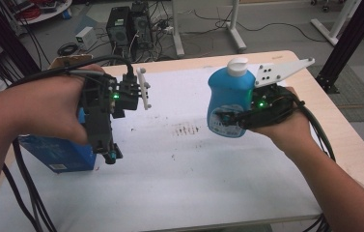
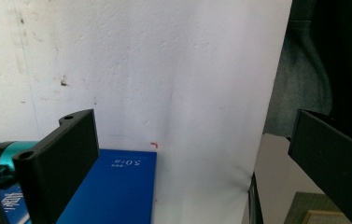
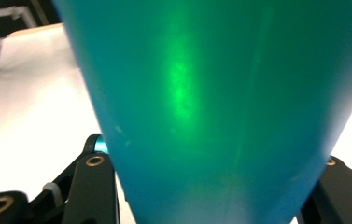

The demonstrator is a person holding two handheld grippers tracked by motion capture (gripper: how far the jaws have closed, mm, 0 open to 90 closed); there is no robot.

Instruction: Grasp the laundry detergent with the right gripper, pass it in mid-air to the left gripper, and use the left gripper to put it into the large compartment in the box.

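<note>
Here the right tool (image 1: 228, 118) pinches a blue bottle (image 1: 230, 99) around its lower body and holds it upright, clear of the table (image 1: 179, 164). From the high view the bottle's white cap (image 1: 237, 66) stands above the tool, and its label faces away from the hand (image 1: 286, 125) that carries the tool. The right gripper view adds what the high view hides: the bottle's blue-green wall sits right between the two black jaws, one jaw pressed to each side of it, with a green glow from the tool's lamp on the plastic. It gives no sight of the cap or the label.

The left tool (image 1: 112, 155) hangs well apart from the bottle, on the far side of a patch of dark marks (image 1: 185, 129) on the white sheet that covers the table. In the high view it points down, and a blue box (image 1: 59, 152) lies just beside and partly under it; whether its jaws are spread is hard to read from there. The left gripper view (image 2: 192, 154) settles it: the jaws stand wide apart with nothing between them but the white sheet. That view also shows the blue box (image 2: 113, 191) behind the one jaw with white print on its top face, and the edge of the table near the other jaw, with dark cloth beyond it.
</note>
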